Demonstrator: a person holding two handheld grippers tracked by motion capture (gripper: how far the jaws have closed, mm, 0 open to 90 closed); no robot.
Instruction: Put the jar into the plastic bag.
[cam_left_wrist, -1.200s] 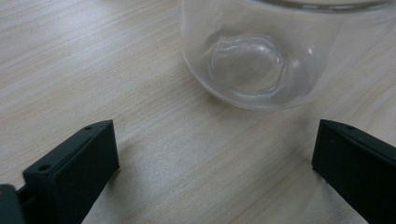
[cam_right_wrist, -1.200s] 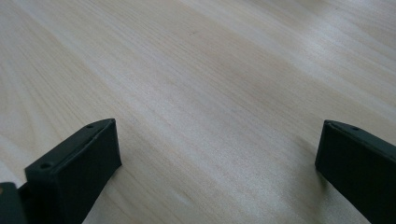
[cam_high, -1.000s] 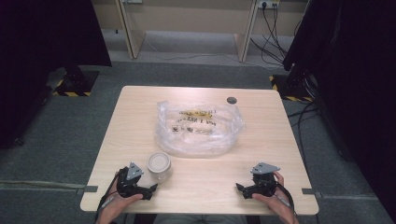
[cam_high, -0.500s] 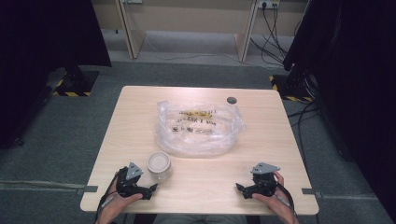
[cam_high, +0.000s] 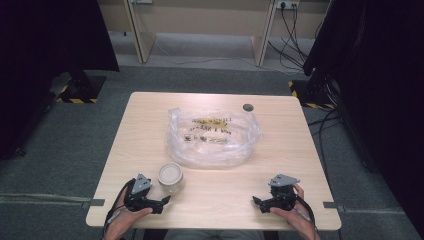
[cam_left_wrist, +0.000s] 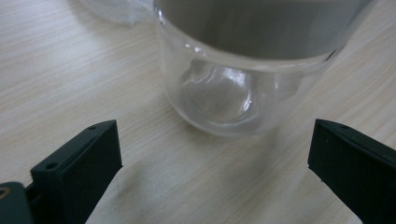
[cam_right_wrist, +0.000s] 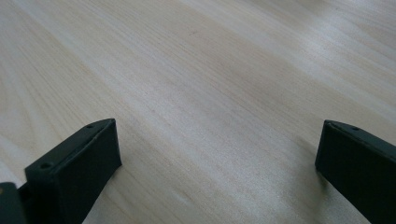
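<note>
Nothing has shifted in the last second: your two grippers sit where they were, near your edge of the table, and the jar and bag have not budged, so the work has not really started and the first grasp is yet to come. Start with your left gripper: its jaws stand wide apart and hold nothing, resting low over the wood. Just ahead of them, close but not touching, stands the small clear jar, upright, with a pale lid on top; in the left gripper view the jar sits squarely between the two black jaws and a little beyond their tips, and through its glass wall I see no contents, so I judge it empty. That makes it the likely thing to take, and you need only push forward a touch before closing. Farther ahead of both tools, toward the middle of the table, lies a crumpled clear plastic bag with printed lettering; something yellowish shows through near its far side, though I cannot tell what. Beyond the bag sits a small dark round object, well apart from everything. Your right gripper is likewise spread wide and empty, with bare wood between its jaws.
</note>
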